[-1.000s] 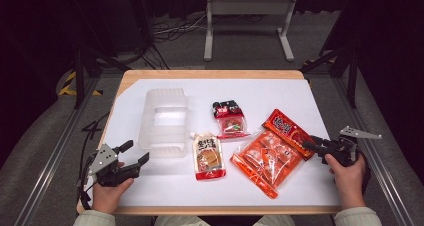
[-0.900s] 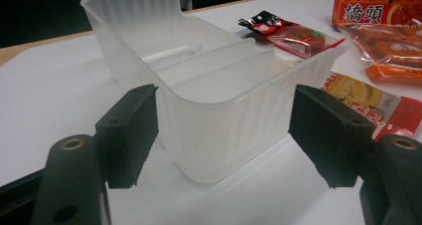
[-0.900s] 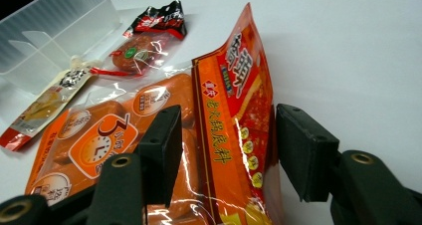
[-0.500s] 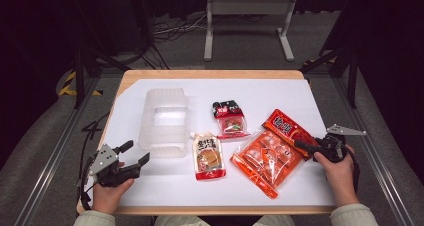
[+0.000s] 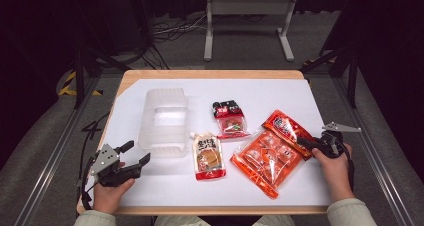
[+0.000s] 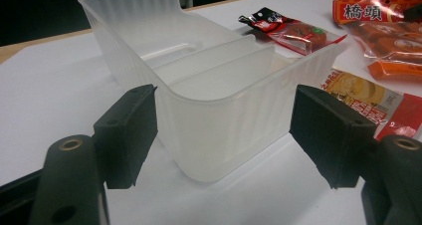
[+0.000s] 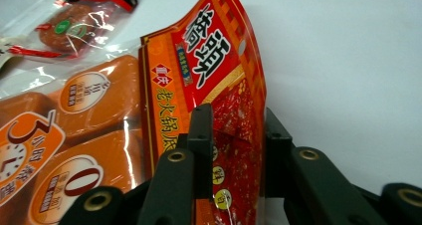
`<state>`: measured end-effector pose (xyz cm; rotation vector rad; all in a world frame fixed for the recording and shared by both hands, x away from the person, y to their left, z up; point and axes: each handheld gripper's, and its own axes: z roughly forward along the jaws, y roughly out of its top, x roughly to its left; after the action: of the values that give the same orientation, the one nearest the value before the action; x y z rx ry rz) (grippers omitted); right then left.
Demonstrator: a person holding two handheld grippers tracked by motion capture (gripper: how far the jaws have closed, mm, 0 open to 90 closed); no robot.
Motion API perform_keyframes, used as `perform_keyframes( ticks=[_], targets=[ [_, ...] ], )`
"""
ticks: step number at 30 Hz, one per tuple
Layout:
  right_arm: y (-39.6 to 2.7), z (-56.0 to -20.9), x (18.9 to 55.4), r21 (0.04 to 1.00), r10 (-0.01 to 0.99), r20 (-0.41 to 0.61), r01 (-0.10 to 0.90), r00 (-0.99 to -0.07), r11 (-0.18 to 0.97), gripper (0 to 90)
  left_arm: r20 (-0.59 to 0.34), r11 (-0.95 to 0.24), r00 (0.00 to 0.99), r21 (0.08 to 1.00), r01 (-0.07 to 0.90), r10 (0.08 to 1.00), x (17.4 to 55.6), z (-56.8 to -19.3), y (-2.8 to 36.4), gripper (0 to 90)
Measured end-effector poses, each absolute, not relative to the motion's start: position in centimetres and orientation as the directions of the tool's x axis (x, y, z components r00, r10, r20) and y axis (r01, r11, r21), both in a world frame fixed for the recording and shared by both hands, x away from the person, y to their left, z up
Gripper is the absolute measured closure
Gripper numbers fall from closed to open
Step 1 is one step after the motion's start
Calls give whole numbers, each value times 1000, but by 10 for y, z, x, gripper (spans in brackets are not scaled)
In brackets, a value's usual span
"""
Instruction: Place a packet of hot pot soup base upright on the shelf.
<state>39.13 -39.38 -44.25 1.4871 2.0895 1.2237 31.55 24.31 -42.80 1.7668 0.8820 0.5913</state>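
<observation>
Right tool (image 5: 306, 142) moved in, closing on red packet (image 5: 288, 131), four packets, one tray (image 5: 164, 121)

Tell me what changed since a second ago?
The right gripper slid in toward the red packet, and its jaws have just been closing, now pinching the packet's end. The left gripper stayed open by the clear tray; the other packets didn't move.

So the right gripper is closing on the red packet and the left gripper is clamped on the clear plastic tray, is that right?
Not quite. The right gripper has just been closing on the red packet, but the left gripper is open: the left gripper view shows its jaws standing apart from the clear plastic tray.
</observation>
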Motion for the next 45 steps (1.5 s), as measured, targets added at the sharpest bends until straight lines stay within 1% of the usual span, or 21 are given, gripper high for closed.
perform_keyframes(
  ticks=[4,5,6,7,11,16,19,21,23,27,31,34,36,41,45],
  targets=[
    [-394,-442,392,773,877,225,625,-424,104,820,-15,-202,609,936,287,793,315,-428,243,274],
    [-394,-442,392,777,875,224,621,-430,107,846,-15,-202,609,936,287,793,315,-428,243,274],
    [-394,-442,391,779,870,228,618,-437,106,892,-15,-202,608,937,286,794,315,-428,243,274],
    [-394,-441,391,779,862,233,617,-450,111,900,-14,-202,607,937,286,794,315,-428,243,273],
    [-390,-437,389,784,868,195,604,-457,142,900,-28,-187,608,939,287,793,315,-427,244,259],
    [-388,-431,386,794,870,177,589,-459,150,900,-40,-167,598,943,287,800,315,-425,245,230],
    [-387,-428,385,797,872,168,584,-460,154,900,-72,-164,621,935,314,780,315,-421,246,262],
    [-387,-425,383,803,873,160,576,-461,157,900,-69,-170,626,934,315,777,315,-420,245,262],
    [-387,-422,382,808,873,161,570,-461,152,900,-65,-174,622,932,317,780,315,-418,244,226],
    [-387,-409,377,827,871,143,540,-470,156,900,-58,-171,627,939,299,777,314,-413,242,188],
    [-385,-396,372,842,868,129,515,-479,159,900,-30,-191,637,942,276,770,313,-409,238,198],
    [-383,-388,368,850,868,122,502,-482,159,900,-2,-226,631,933,280,776,314,-405,233,240],
    [-382,-383,365,856,867,118,493,-485,158,900,1,-234,624,927,292,781,314,-404,230,266],
    [-380,-368,357,871,858,116,467,-500,154,900,11,-234,623,932,277,782,314,-397,224,255],
    [-376,-355,349,883,848,106,442,-519,160,900,-45,-185,625,937,297,779,315,-388,221,267]
  ],
)
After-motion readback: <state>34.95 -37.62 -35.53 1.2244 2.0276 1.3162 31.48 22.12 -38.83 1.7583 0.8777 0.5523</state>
